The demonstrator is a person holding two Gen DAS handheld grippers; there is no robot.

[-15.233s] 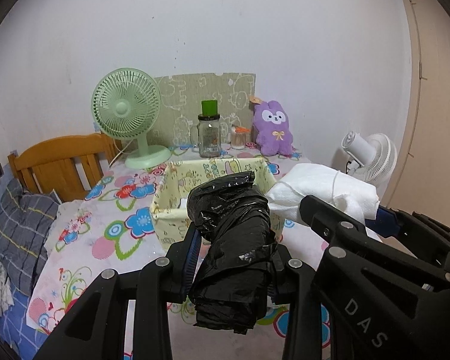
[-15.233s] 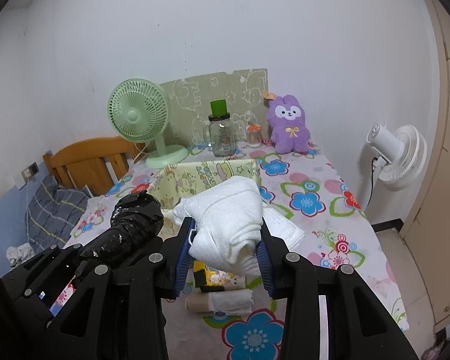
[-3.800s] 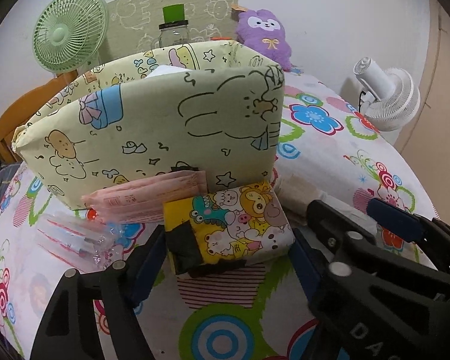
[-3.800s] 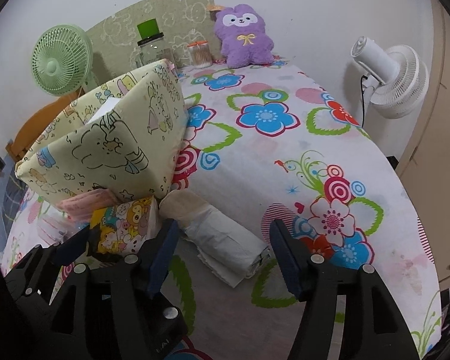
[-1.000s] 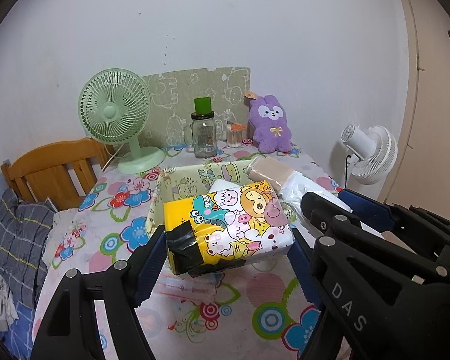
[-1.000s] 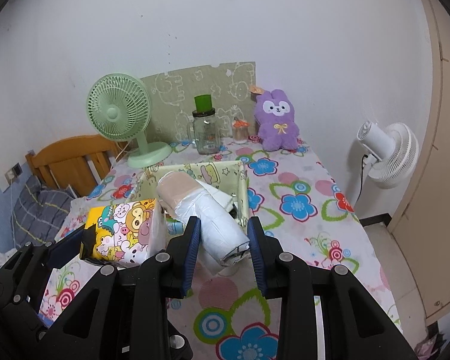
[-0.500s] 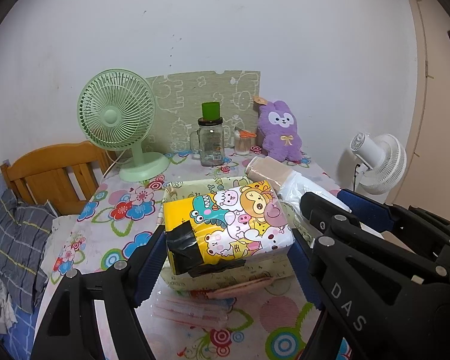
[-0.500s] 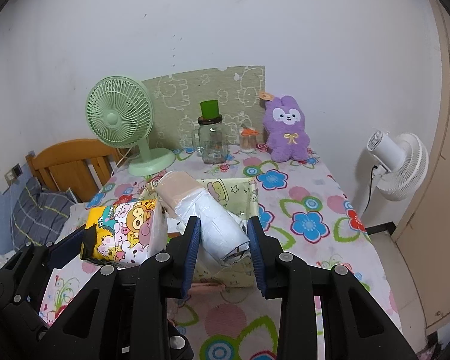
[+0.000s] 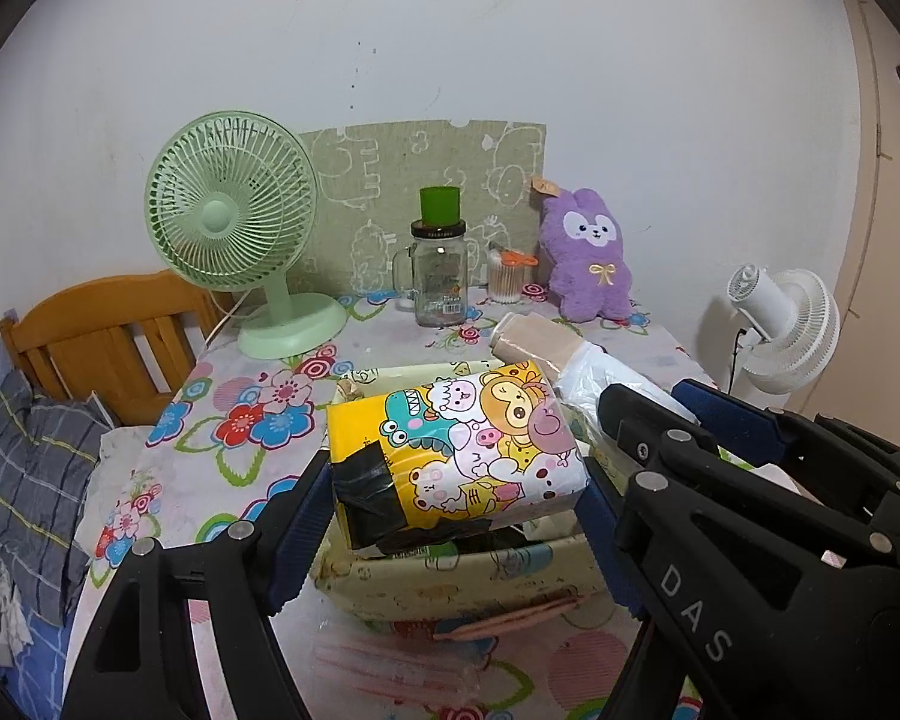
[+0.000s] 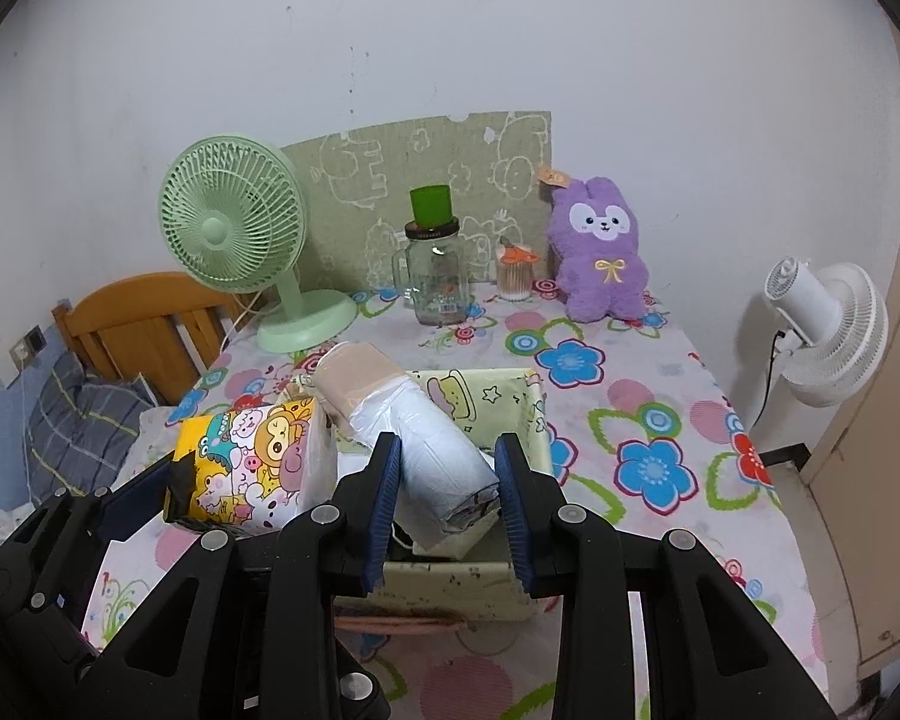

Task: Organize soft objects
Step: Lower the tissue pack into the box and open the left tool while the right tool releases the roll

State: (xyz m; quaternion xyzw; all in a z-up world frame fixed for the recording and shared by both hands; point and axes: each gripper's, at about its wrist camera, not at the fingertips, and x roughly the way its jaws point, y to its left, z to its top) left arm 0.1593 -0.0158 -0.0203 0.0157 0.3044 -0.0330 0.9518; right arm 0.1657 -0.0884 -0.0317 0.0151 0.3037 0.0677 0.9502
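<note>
Both jaws clamp: left gripper (image 9: 456,495) on a glossy cartoon-printed pack (image 9: 459,447), right gripper (image 10: 447,477) on a crinkly white roll (image 10: 417,435).

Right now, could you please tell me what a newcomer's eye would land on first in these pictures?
Probably the bright yellow cartoon-animal tissue pack, gripped in the left hand-held gripper above the pale green fabric storage box. Beside it, the right hand-held gripper clamps a white plastic-bag roll over the same box. Behind, a purple plush bunny and green desk fan stand near the wall.
</note>
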